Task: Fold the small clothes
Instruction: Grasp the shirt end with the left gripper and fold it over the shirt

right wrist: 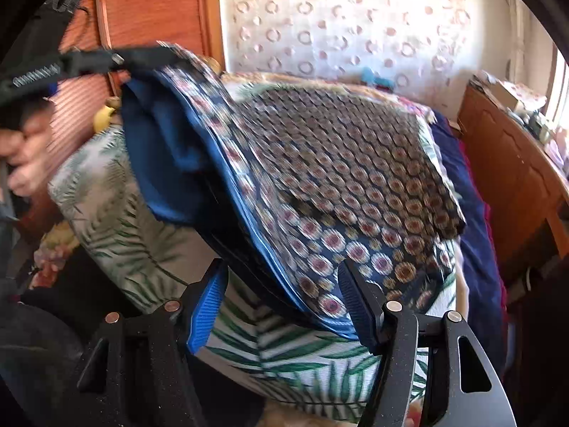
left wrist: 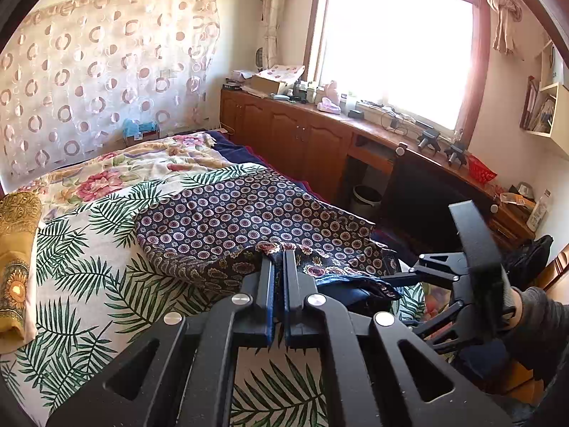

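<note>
The left gripper (left wrist: 279, 256) is pinching the near hem of the patterned garment (left wrist: 242, 213), lifting it off the leaf-print bedspread (left wrist: 81, 249). The right gripper (right wrist: 281, 299) is gaping around the other corner without pressing; the thin, limp cloth is sagging, so hemmed edges look the best hold

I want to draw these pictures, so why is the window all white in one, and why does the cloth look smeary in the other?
Left wrist view: the window is blown out by daylight, hiding what is outside; straight edges bend because of the fisheye lens. Right wrist view: the cloth and the left gripper holding its corner are smeared by motion blur, while the right gripper looks sharp.
</note>
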{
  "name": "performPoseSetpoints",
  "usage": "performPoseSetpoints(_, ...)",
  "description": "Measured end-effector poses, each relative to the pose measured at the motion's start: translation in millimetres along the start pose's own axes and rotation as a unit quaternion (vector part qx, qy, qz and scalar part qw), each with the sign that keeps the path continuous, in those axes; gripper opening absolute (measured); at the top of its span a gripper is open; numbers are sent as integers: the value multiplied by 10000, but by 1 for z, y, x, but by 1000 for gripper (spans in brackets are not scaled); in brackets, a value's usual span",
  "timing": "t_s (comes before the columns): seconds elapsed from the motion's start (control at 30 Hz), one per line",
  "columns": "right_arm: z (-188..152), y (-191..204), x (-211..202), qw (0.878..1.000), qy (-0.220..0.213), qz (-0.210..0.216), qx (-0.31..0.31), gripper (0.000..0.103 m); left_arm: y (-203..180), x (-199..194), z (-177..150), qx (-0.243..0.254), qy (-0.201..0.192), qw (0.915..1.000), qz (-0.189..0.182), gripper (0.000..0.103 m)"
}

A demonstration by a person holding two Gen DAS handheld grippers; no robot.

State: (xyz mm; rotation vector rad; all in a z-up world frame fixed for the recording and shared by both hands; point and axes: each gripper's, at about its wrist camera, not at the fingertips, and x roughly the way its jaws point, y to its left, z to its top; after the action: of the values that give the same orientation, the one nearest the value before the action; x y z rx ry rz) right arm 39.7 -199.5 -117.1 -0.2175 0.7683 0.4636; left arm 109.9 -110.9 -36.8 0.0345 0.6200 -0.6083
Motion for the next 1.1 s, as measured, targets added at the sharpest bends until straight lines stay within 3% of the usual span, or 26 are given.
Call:
performPoseSetpoints(0.2,-4,-6,14,9995,127,-278,-69,66,4,0,4,-79,-47,10000,23,5)
performPoseSetpoints(0.53,10,-31,12,9976,-147,-662,107,65,14,-6,5,-195,-124,9996,148,5)
performPoseSetpoints(0.63,16,-36,10,9978,-227,-593,176,48,16,-7,5,-201,-148,9995,197,5)
performPoseSetpoints(0.7,22,-37,10,9978,-275,-581,161,21,18,-7,5,-220,-161,9994,215,5)
performPoseSetpoints(0.77,31,-40,7,9972,-458,-555,222,6,21,-7,4,-219,-191,9991,295,5)
performPoseSetpoints(0.87,50,-43,4,9949,-737,-528,450,4,29,-5,5,-262,-223,9984,459,5)
performPoseSetpoints(1.1,111,-45,20,9912,-1166,-576,245,3,69,14,12,-517,-147,9956,762,5)
